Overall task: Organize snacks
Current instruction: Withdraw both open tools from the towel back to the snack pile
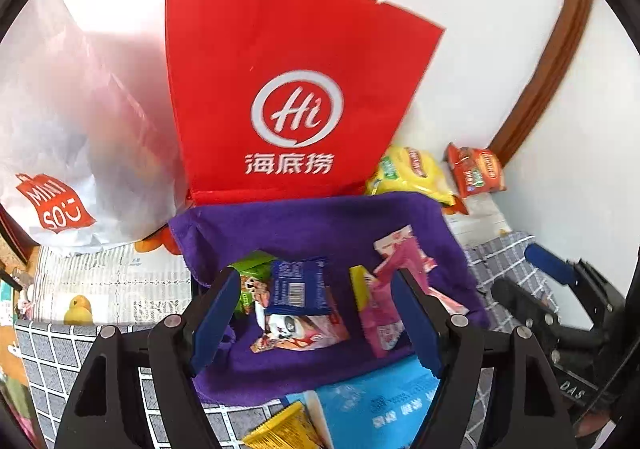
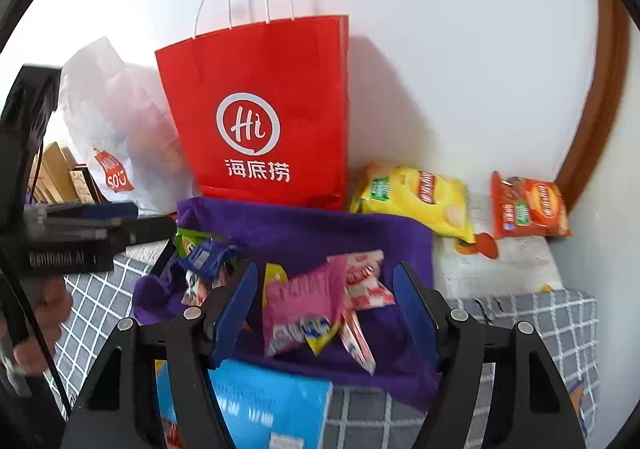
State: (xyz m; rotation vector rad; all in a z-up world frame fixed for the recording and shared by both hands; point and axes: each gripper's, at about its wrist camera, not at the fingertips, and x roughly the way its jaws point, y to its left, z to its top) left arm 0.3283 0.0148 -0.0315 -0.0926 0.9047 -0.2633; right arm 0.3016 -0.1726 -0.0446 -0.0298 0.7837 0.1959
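The snacks lie in 2 loose groups on a purple cloth (image 1: 320, 225) spread over the desk (image 2: 532, 313), directly in front of an upright red paper bag (image 1: 288, 89).

Left group: a blue packet (image 1: 298, 287) rests on a white-and-pink packet (image 1: 300, 331), with a green packet (image 1: 252, 277) partly under both. The blue packet's long axis runs roughly toward the red paper bag, barcode face up.

Right group: a pink packet (image 2: 304, 305) lies with its long axis running away from the camera, toward the bag, tilted slightly right. A small yellow packet (image 2: 274, 277) sits at its left edge. Red-and-white packets (image 2: 366, 281) lie beside it on the right, fanned at differing angles.

Behind the cloth, a yellow chip bag (image 2: 416, 201) and an orange chip bag (image 2: 528, 209) lie flat near the wall, well apart from the 2 groups.

Left gripper (image 1: 316, 323): fingers apart, above the left group, nothing clamped.

Right gripper (image 2: 326, 315): fingers apart, above the pink packet, pads not pressing on it.

A light-blue package (image 2: 272, 405) lies at the near edge of the cloth. A white plastic bag (image 1: 60, 153) stands left of the red paper bag.
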